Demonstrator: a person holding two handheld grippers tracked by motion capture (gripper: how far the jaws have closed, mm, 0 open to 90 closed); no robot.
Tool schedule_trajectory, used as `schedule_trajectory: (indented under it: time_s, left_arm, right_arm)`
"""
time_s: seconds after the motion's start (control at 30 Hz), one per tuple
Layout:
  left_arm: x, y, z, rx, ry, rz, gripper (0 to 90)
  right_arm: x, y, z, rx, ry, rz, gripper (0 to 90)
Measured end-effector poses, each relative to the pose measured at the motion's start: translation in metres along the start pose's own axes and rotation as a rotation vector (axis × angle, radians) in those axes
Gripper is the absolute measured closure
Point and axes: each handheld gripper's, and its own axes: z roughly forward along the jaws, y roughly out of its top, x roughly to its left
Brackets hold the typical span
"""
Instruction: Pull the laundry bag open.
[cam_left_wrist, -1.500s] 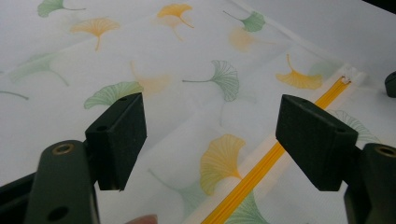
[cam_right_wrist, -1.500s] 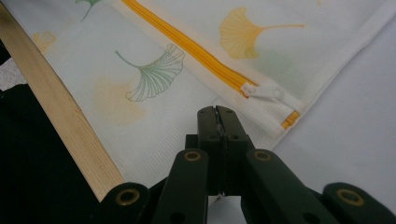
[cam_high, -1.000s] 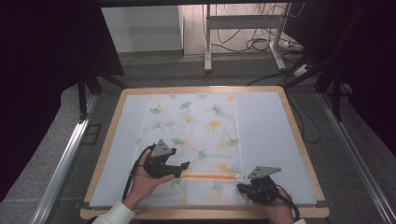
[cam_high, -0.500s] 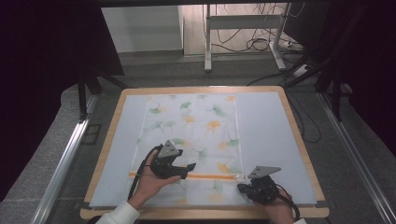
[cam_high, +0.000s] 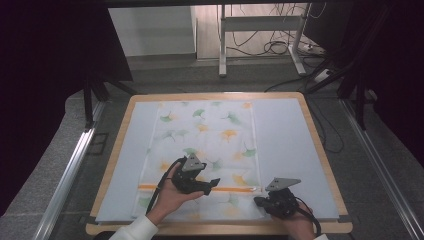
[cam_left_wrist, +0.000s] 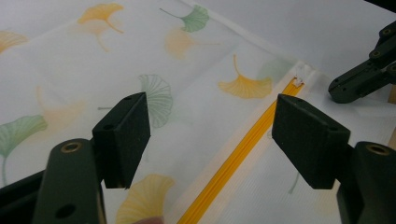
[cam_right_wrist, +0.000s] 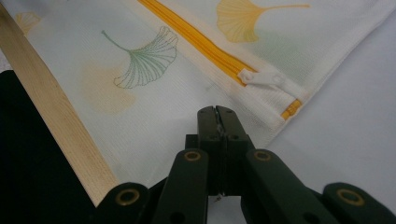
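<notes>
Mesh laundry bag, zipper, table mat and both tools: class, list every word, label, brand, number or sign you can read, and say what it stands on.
None: no readable text anywhere.
Mesh bag: printed ginkgo leaves only.
Yellow zipper and white pull: unmarked.
Left tool, right tool: plain black, no lettering.

Your white sleeve cuff (cam_high: 134, 229) showed at the lower left of the high view. Your two matte black handheld grippers, left (cam_high: 214, 183) and right (cam_high: 258, 201), carried grey triangular plates, brass-coloured pivot screws and black cables.
</notes>
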Motion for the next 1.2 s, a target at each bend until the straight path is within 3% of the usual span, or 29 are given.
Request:
schedule_trajectory:
  time_s: [0.53,1.2]
  left_arm:
    - [-0.016,0.011,0.024,0.023,-0.018,0.023,28.7]
    - [-0.042,0.03,0.061,0.063,-0.069,0.082,31.6]
  right_arm:
    - [0.0,0.0,0.0,0.003,0.001,-0.001,88.8]
    - [-0.001,0.001,0.0,0.003,0.006,-0.005,88.8]
